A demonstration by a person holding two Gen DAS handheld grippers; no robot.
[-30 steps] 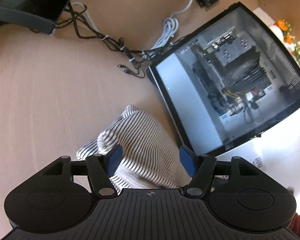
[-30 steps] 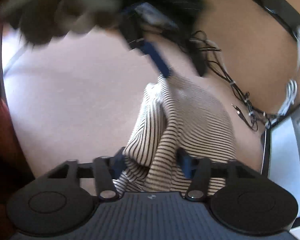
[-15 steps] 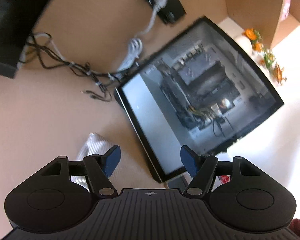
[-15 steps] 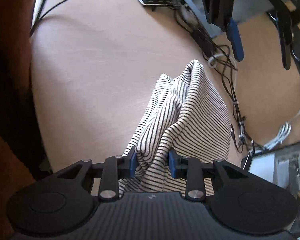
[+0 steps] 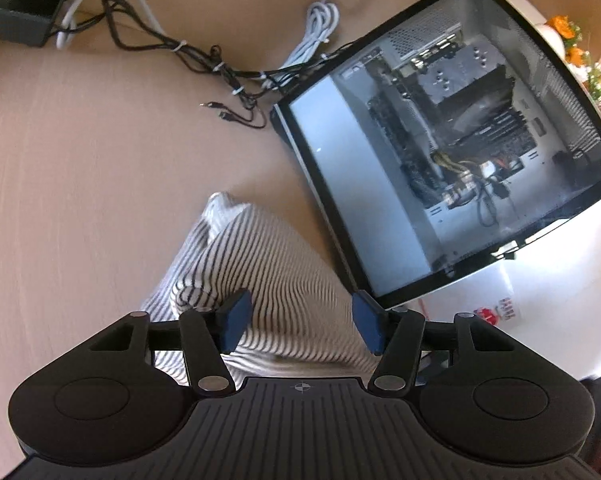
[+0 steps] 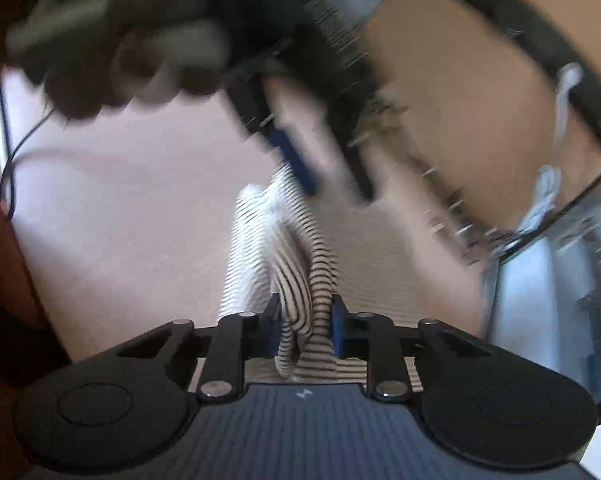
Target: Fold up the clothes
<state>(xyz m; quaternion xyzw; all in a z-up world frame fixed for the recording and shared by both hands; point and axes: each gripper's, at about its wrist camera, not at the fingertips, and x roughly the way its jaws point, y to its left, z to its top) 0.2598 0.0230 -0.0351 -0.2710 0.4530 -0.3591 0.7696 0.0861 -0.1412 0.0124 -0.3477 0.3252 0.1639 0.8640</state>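
Observation:
A black-and-white striped garment (image 5: 260, 276) lies bunched on the tan table. My left gripper (image 5: 300, 322) hangs open just above it, blue pads spread wide with striped cloth showing between them but not pinched. In the right wrist view my right gripper (image 6: 305, 330) is shut on a raised fold of the striped garment (image 6: 300, 280). The left gripper (image 6: 300, 168) appears there blurred, at the far end of the cloth, with a person's hand (image 6: 120, 68) on it.
A glass-sided computer case (image 5: 452, 148) lies close to the right of the garment. A tangle of black and white cables (image 5: 228, 64) and a dark device (image 5: 16, 4) lie at the far side. The table's bare wood (image 5: 80, 184) stretches to the left.
My left gripper swung away over the computer case, then came back over the garment, still open. My right gripper closed on a fold of the striped cloth and has lifted it.

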